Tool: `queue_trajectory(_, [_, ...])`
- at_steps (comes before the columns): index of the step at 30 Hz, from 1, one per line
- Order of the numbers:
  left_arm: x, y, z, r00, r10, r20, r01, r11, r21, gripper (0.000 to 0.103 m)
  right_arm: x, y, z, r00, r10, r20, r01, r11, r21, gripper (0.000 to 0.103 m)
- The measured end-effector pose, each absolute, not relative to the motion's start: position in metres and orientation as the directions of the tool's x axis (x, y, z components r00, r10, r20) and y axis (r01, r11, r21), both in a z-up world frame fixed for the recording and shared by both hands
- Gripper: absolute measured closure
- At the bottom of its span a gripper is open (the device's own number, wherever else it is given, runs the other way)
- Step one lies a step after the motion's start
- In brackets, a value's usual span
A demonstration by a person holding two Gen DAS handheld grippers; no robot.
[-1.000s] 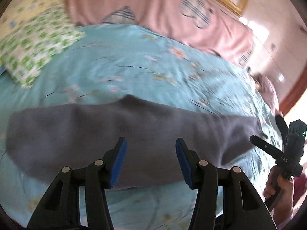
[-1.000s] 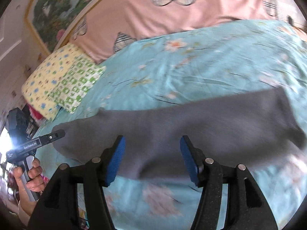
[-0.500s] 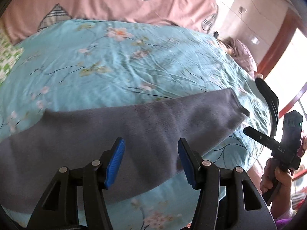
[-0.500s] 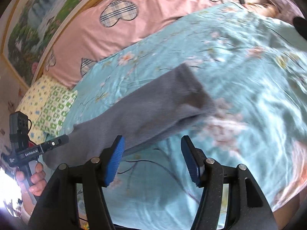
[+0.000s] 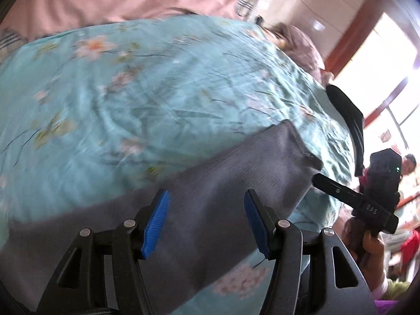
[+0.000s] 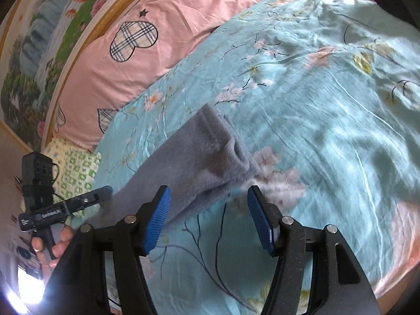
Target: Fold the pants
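Grey pants (image 5: 210, 197) lie flat in a long strip on the turquoise floral bed cover (image 5: 157, 78). My left gripper (image 5: 206, 220) is open and empty, hovering over the strip short of its right end. My right gripper (image 6: 208, 215) is open and empty, just in front of the pants' right end (image 6: 199, 157). Each gripper shows in the other's view: the right one at the pants' end (image 5: 367, 197), the left one at the far left (image 6: 52, 207).
A pink quilt with plaid hearts (image 6: 157, 34) lies along the back of the bed. A green-patterned pillow (image 6: 76, 165) sits at the left. A black object (image 5: 346, 120) rests on the bed's right edge. A bright window (image 5: 380, 60) lies beyond.
Both grippers have swung to the right along the pants toward the right end. Both stay open and empty. The pants have not moved.
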State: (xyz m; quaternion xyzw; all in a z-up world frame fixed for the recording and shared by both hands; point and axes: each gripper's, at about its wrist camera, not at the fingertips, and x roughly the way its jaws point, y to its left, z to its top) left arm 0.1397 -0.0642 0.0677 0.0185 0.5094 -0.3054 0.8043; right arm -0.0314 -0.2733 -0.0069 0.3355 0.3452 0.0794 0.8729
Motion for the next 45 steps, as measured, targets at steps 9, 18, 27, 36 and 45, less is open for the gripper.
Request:
queue_trajectory(9, [0.178, -0.137, 0.060, 0.146, -0.495, -0.856, 0.660, 0.694, -0.289, 0.043, -0.025, -0.283, -0.018, 0.760, 0.364, -0.539, 0.127, 0.730, 0.672, 0.064])
queue_trajectory(18, [0.207, -0.191, 0.036, -0.049, -0.508, -0.860, 0.713, 0.585, -0.386, 0.058, -0.037, -0.294, -0.021, 0.794, 0.400, -0.457, 0.082, 0.675, 0.734, 0.090])
queue_trajectory(27, [0.226, -0.234, 0.012, -0.201, -0.461, -0.864, 0.749, 0.496, -0.439, 0.070, -0.040, -0.298, -0.024, 0.797, 0.417, -0.436, 0.056, 0.668, 0.742, 0.092])
queue_trajectory(36, [0.233, -0.245, 0.008, -0.239, -0.448, -0.862, 0.789, 0.428, -0.441, 0.083, -0.037, -0.294, -0.025, 0.786, 0.413, -0.460, 0.054, 0.696, 0.716, 0.092])
queue_trajectory(45, [0.224, -0.224, 0.029, -0.166, -0.531, -0.831, 0.788, 0.435, -0.435, 0.089, -0.036, -0.291, -0.014, 0.797, 0.442, -0.412, -0.001, 0.683, 0.731, 0.092])
